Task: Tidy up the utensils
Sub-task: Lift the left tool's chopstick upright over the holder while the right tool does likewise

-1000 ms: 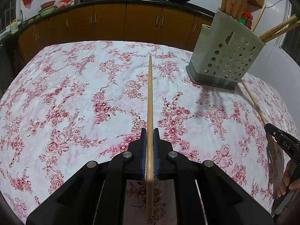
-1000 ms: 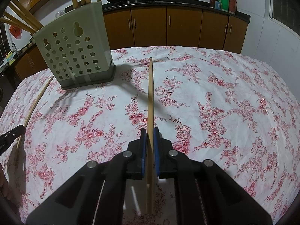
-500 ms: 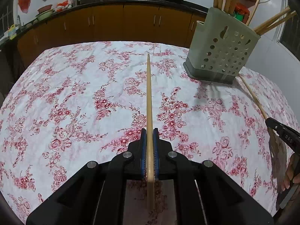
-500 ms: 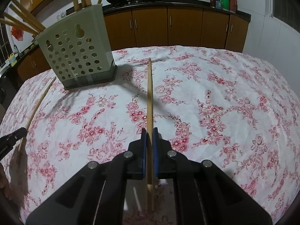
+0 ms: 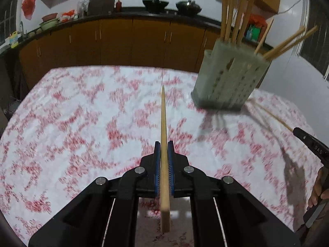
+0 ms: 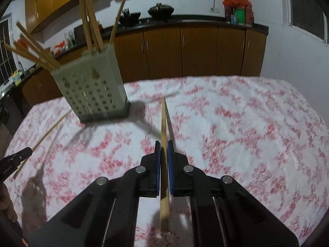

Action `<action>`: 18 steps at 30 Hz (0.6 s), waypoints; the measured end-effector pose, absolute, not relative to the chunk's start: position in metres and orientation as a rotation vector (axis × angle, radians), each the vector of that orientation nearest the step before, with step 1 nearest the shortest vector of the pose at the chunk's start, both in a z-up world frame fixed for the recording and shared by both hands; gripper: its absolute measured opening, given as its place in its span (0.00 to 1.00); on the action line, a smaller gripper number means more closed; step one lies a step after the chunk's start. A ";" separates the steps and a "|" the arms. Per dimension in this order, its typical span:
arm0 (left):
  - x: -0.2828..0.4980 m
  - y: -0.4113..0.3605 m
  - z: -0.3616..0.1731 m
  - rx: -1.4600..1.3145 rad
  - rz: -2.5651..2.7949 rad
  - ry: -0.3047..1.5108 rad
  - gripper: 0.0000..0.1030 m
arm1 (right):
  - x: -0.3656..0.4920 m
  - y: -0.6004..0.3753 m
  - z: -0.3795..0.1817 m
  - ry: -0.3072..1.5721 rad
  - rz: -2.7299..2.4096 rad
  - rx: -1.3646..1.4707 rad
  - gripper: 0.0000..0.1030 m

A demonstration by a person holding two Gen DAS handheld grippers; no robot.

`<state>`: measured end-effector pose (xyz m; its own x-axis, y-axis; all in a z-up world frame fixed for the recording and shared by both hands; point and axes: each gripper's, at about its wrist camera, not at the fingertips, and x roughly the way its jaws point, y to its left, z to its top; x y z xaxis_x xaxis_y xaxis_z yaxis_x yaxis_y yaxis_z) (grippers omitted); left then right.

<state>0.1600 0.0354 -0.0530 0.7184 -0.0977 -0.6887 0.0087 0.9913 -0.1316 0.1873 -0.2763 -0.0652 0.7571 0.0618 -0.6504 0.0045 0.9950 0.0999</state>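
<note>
Two chopsticks in hand, bound for the perforated holder.

Left wrist view: left gripper (image 5: 164, 154) clenched on a chopstick (image 5: 163, 127) pointing forward above the floral tablecloth (image 5: 82, 123); holder (image 5: 230, 80), already stocked with sticks, stands ahead to the right. The step in hand appears to be carrying; next comes lifting the tip over the rim.
Right wrist view: right gripper (image 6: 163, 154) clamped on a second chopstick (image 6: 163, 123); holder (image 6: 92, 90) ahead-left. Leaning sticks crowd its mouth and may obstruct entry.
</note>
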 end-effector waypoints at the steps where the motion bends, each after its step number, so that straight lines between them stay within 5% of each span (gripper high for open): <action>1: 0.159 0.036 -0.048 -0.126 -0.060 0.754 0.07 | 0.186 -0.277 -0.060 0.697 0.032 0.099 0.08; 18: 0.162 0.031 0.008 -0.151 -0.055 0.600 0.07 | 0.177 -0.280 -0.006 0.552 0.046 0.110 0.08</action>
